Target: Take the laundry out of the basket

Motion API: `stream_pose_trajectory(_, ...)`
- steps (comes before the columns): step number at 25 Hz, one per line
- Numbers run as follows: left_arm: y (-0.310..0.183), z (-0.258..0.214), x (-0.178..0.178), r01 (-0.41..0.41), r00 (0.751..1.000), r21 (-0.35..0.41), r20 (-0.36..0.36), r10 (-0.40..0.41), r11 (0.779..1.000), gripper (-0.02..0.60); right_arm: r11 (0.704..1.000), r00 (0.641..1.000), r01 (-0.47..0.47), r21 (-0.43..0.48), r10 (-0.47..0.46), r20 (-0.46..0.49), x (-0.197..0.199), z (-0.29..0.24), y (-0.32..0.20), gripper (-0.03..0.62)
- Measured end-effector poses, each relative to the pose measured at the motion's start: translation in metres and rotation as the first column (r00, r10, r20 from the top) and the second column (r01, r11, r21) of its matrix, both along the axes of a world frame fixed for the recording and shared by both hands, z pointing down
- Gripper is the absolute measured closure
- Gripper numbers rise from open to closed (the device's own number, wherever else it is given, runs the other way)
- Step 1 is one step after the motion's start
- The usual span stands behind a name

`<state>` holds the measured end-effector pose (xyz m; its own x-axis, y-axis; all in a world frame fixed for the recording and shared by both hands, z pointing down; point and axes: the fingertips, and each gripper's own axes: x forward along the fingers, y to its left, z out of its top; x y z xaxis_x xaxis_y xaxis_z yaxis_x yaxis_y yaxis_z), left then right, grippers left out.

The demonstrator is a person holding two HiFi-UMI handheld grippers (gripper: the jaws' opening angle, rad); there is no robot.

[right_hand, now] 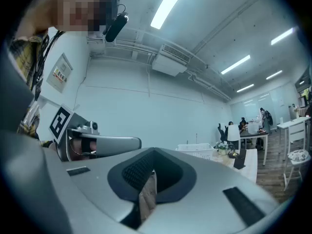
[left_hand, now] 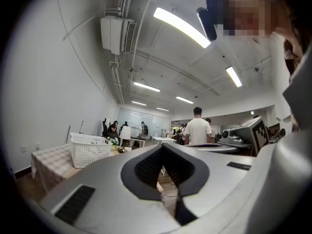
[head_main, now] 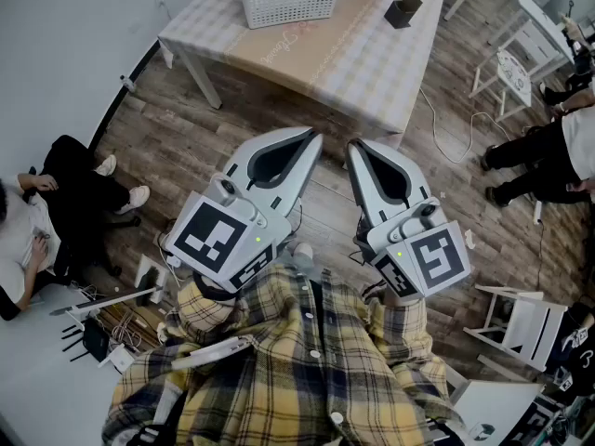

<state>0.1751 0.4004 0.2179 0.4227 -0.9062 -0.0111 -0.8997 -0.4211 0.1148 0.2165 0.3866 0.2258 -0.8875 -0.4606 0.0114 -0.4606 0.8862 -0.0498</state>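
Well short of the basket (head_main: 284, 3) on the surface (head_main: 353, 59), left gripper (head_main: 314, 137) and right gripper (head_main: 352, 145) hover, fingers (left_hand: 107, 179) closed, empty.

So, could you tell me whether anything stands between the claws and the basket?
Nothing visible does: only floor and bare tablecloth lie between the left claw, the right claw and the basket; the dark box sits aside.

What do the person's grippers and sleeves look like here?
Both the left gripper and right gripper have pale grey shells tapering to a point, with dark ribbed inner pads. Each carries a cube of black-and-white square markers and a small green light. The sleeves are yellow-and-dark plaid.
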Motion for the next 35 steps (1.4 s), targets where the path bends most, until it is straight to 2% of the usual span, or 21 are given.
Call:
stream_pose_trajectory(8,0.004,0.003,0.008,0.003,1.0,0.0,0.007,-0.003,1.0,0.569,1.0,1.0,-0.001,0.003,0.001,0.008,0.008,0.001,0.002,0.577)
stream_pose_trajectory(20,0.003,0.021,0.004,0.06,0.998,-0.018,-0.01,-0.061,0.998,0.569,1.0,1.0,0.019,-0.014,-0.019,-0.002,0.014,0.017,-0.003,0.577)
stream_pose_trajectory(28,-0.043,0.023,-0.035,0.074,0.997,-0.02,-0.019,-0.075,0.997,0.569,1.0,1.0,0.02,-0.021,-0.02,-0.014,-0.021,0.021,-0.049,0.577)
stream_pose_trajectory(35,-0.1,0.02,-0.095,0.082,0.997,-0.023,-0.015,-0.082,0.996,0.569,0.999,1.0,0.021,-0.028,-0.022,-0.021,-0.079,0.02,-0.107,0.577)
